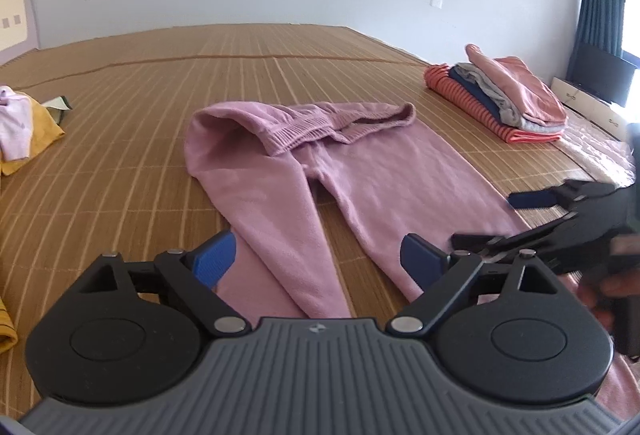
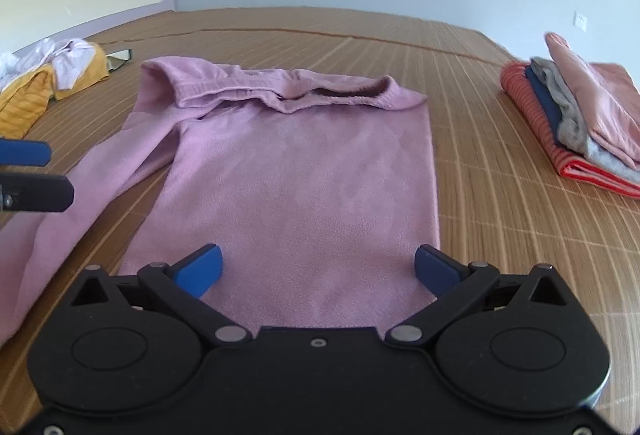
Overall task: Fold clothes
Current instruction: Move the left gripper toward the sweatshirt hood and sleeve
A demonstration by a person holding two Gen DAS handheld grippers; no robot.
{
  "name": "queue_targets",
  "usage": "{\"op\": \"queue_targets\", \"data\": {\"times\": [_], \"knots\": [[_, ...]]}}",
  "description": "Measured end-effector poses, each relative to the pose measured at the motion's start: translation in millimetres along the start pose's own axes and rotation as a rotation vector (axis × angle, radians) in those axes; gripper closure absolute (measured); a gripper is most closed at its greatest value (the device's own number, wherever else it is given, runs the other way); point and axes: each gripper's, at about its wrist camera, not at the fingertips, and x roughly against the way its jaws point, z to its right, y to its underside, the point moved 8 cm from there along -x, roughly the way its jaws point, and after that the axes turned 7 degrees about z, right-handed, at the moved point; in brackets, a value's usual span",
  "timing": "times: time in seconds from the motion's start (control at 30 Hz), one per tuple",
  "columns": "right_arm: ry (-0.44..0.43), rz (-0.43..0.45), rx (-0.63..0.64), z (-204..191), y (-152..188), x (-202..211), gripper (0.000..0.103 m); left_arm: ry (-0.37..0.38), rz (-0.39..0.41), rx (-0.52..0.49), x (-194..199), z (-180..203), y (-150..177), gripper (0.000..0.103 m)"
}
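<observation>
Both tongs, left (image 1: 318, 257) and right (image 2: 318, 269), gape wide and empty over the leg ends of the pink trousers (image 2: 296, 171) spread flat on the bamboo bed mat (image 1: 140, 163). Pinch each cuff squarely, then carry them together toward the waistband (image 2: 280, 91).

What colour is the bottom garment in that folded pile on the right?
The bottom garment is orange-red with thin dark stripes, clearest in the right wrist view.
</observation>
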Motion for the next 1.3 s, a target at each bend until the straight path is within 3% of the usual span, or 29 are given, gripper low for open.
{"op": "queue_targets", "data": {"times": [0.2, 0.33, 0.47, 0.57, 0.67, 0.73, 0.87, 1.0, 1.07, 1.17, 1.3], "knots": [[-0.051, 0.153, -0.088, 23.6, -41.0, 41.2, 0.001, -0.043, 0.033, -0.006, -6.3, -7.3, -18.6, 0.011], [-0.089, 0.136, -0.175, 39.2, -43.9, 46.9, 0.001, -0.101, 0.003, -0.107, -28.1, -9.2, -29.1, 0.011], [-0.054, 0.078, -0.160, 39.1, -36.4, 38.3, 0.001, -0.198, -0.048, -0.274, -71.6, -11.0, -41.8, 0.011], [-0.067, 0.075, -0.157, 36.5, -32.9, 35.1, 0.001, -0.273, -0.064, -0.344, -104.1, -21.0, -52.3, 0.011], [-0.090, 0.064, -0.161, 36.4, -29.4, 29.8, 0.001, -0.299, -0.124, -0.406, -139.6, -29.7, -56.5, 0.011], [-0.101, 0.058, -0.168, 37.3, -27.6, 27.3, 0.001, -0.311, -0.125, -0.391, -156.4, -38.1, -66.4, 0.011], [-0.128, 0.047, -0.200, 40.5, -24.0, 22.7, 0.001, -0.346, 0.001, -0.196, -172.2, -71.5, -111.0, 0.011], [-0.143, 0.033, -0.209, 39.2, -19.4, 18.2, 0.001, -0.367, 0.022, -0.064, -181.3, -102.2, -132.5, 0.010], [-0.147, 0.023, -0.206, 37.8, -16.8, 17.1, 0.001, -0.335, 0.042, -0.040, -178.6, -107.9, -133.2, 0.010], [-0.151, 0.015, -0.215, 37.1, -15.3, 16.5, 0.001, -0.186, 0.004, 0.047, -171.8, -109.0, -123.3, 0.010], [-0.146, 0.023, -0.208, 34.4, -14.5, 19.3, 0.001, -0.153, -0.018, 0.114, -145.5, -114.1, -115.2, 0.010]]}}
